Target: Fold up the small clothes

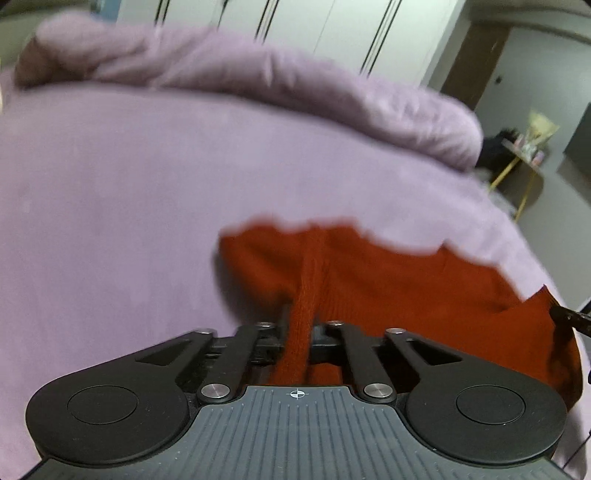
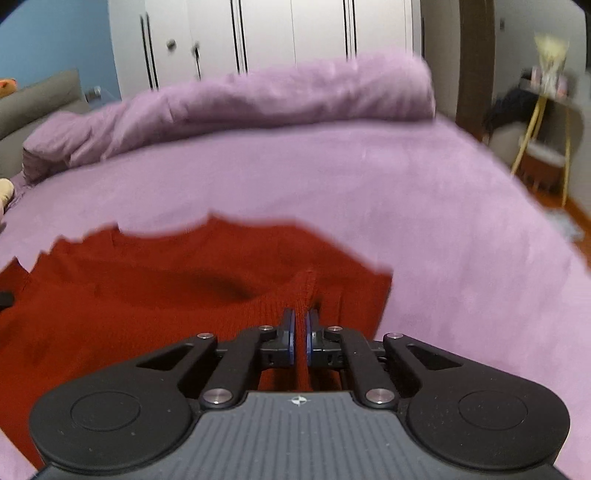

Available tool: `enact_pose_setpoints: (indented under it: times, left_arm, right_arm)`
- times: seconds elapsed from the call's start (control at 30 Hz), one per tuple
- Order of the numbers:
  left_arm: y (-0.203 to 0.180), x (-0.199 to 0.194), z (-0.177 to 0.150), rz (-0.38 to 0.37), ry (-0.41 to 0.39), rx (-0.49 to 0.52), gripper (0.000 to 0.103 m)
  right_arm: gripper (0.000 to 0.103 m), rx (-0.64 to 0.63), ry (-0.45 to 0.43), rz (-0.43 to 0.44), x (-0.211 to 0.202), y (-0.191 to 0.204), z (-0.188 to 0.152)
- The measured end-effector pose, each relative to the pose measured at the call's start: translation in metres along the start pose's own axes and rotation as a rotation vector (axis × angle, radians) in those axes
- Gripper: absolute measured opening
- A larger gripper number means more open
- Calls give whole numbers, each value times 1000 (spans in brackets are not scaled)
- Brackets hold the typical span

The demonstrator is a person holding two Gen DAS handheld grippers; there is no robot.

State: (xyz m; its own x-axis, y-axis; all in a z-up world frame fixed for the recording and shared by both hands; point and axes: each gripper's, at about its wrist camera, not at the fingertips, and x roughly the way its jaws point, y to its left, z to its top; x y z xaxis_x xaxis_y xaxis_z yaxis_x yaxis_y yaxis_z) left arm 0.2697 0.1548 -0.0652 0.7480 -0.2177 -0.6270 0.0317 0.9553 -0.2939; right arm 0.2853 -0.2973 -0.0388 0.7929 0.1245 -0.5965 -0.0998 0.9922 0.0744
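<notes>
The bed [image 2: 369,192], under a lilac sheet, fills both views, with a rolled lilac duvet [image 2: 258,99] along its far side at twelve o'clock. White wardrobe doors [image 2: 266,33] stand behind it, and a small yellow-legged side table [image 2: 543,122] sits off the bed at about two o'clock. None of these lies in the way; the sheet beyond the cloth is bare.

The red knitted garment [image 2: 147,288] lies on the near part of the bed, spreading toward nine o'clock in the right wrist view and toward three o'clock in the left. It looks rumpled and only partly folded, its far edge uneven, so most of the folding seems still to come.

The left tool [image 1: 300,325] is pinched tight on a raised ridge of the red knit. The right tool [image 2: 301,325] is likewise nipped on a fold of it, its blue pads [image 2: 291,332] nearly meeting.
</notes>
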Motion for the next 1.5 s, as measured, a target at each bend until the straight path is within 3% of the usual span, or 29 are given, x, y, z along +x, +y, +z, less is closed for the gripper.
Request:
enact_pose_setpoints:
  times: [0.13,0.23,0.47,0.57,0.63,0.67,0.7,0.73,0.8,0.87,0.93,1.07,1.2,1.27,1.37,1.5]
  left_arm:
    - [-18,-15,35,14,-156,44,6]
    - [-31,2,56,72,-201,81,6]
    - [-35,76,59,214,-137,56,7]
    - [-27,94,45,303,-71,40,18]
    - [-28,84,33,333,-115,34,24]
    - [-31,78,27,308,-154,31,29]
    - [-35,75,22,260,-168,21,41]
    - [-40,75,18,192,-162,9,46]
    - [-53,86,12,89,-119,13,47]
    - [-68,102,10,83,-94,68,51]
    - [-77,119,10,121,-87,120,56]
    - [-75,146,14,160,-39,108,58]
    - [-69,157,19,172,-39,95,65]
    - [-68,164,21,178,-35,106,69]
    - [-66,171,24,169,-36,108,72]
    - [-62,172,25,160,-39,100,75]
  right_arm:
    - [4,8,-137,-39,-14,6,32]
    - [4,-1,-176,-91,0,11,51]
    - [4,-10,-152,-166,57,18,58]
    - [5,-5,-113,-195,80,18,50]
    - [6,23,-89,-287,86,19,47]
    - [8,49,-103,-304,85,22,45]
    - [12,82,-124,-274,81,27,42]
    - [12,113,-136,-184,79,36,38]
    - [12,144,-95,49,85,58,30]
    - [12,163,-32,262,98,87,21]
    - [12,167,34,372,115,109,16]
    - [11,103,29,264,139,109,18]
    - [9,191,27,156,153,53,25]
    - [9,161,-13,93,145,28,22]
    - [4,253,-37,132,139,-5,12]
    - [4,287,-66,148,143,-11,6]
